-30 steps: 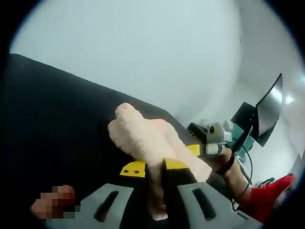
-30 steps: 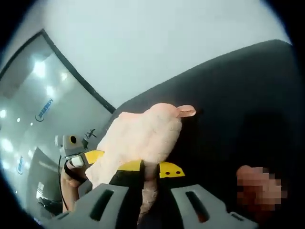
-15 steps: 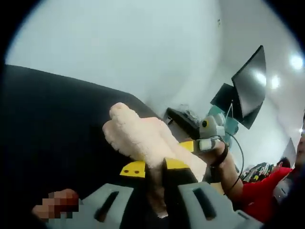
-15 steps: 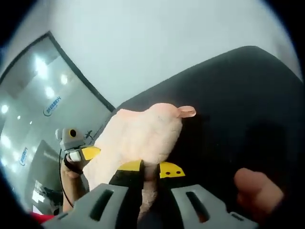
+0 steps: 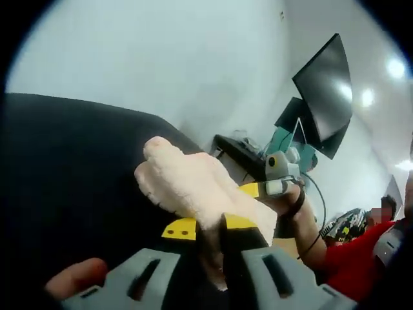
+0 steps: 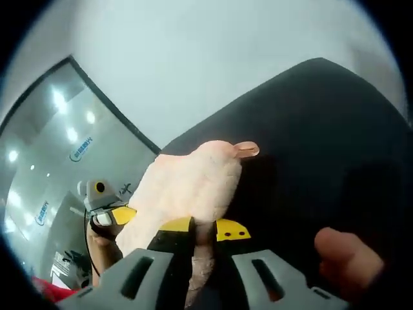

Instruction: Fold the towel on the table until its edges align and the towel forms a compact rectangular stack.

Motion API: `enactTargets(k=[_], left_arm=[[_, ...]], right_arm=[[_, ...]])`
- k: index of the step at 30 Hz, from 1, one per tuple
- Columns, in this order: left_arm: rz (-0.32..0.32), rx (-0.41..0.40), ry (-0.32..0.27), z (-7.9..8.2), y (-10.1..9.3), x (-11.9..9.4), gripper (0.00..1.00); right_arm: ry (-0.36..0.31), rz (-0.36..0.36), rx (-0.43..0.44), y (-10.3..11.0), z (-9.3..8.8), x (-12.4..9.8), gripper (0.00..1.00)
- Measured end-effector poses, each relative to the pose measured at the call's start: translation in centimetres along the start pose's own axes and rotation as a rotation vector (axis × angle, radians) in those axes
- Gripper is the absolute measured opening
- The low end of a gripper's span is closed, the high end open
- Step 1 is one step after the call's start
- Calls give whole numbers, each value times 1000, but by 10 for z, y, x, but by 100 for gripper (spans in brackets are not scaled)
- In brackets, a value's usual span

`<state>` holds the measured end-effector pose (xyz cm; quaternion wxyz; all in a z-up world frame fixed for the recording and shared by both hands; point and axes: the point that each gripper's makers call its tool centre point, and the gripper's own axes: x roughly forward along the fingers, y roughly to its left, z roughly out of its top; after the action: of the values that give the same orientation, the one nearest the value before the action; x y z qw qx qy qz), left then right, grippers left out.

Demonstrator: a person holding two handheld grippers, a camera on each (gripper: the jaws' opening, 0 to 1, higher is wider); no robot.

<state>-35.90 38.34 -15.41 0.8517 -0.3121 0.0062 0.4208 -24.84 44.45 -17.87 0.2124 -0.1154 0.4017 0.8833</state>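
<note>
A fluffy peach towel [image 5: 193,187] hangs bunched between both grippers above a black table [image 5: 64,161]. My left gripper [image 5: 210,229] is shut on one edge of the towel, the cloth running down between its yellow-tipped jaws. In the right gripper view the same towel [image 6: 187,187] spreads ahead with a small loop tag [image 6: 246,150] at its far corner, and my right gripper [image 6: 204,230] is shut on it. The right gripper [image 5: 261,188] comes into the left gripper view from the right, and the left gripper [image 6: 116,215] shows at the left of the right gripper view.
The black table [image 6: 310,142] lies under the towel. A dark monitor [image 5: 322,90] on a stand rises beyond the table. A person's hand [image 5: 293,206] and red sleeve [image 5: 352,265] hold the other gripper. A fingertip [image 6: 342,258] shows low in the right gripper view, against a glass wall [image 6: 58,148].
Both views have tilted and shifted with the hands; the towel stays clamped in both grippers. In the left gripper view the monitor has moved up and left.
</note>
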Motion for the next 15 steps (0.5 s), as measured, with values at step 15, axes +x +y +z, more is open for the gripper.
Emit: enactTargets(k=[15], left_arm=[[105,98,-4,-29,25,-1,36]], right_arm=[[-178,-90,-180,-37,-6,-31,18]])
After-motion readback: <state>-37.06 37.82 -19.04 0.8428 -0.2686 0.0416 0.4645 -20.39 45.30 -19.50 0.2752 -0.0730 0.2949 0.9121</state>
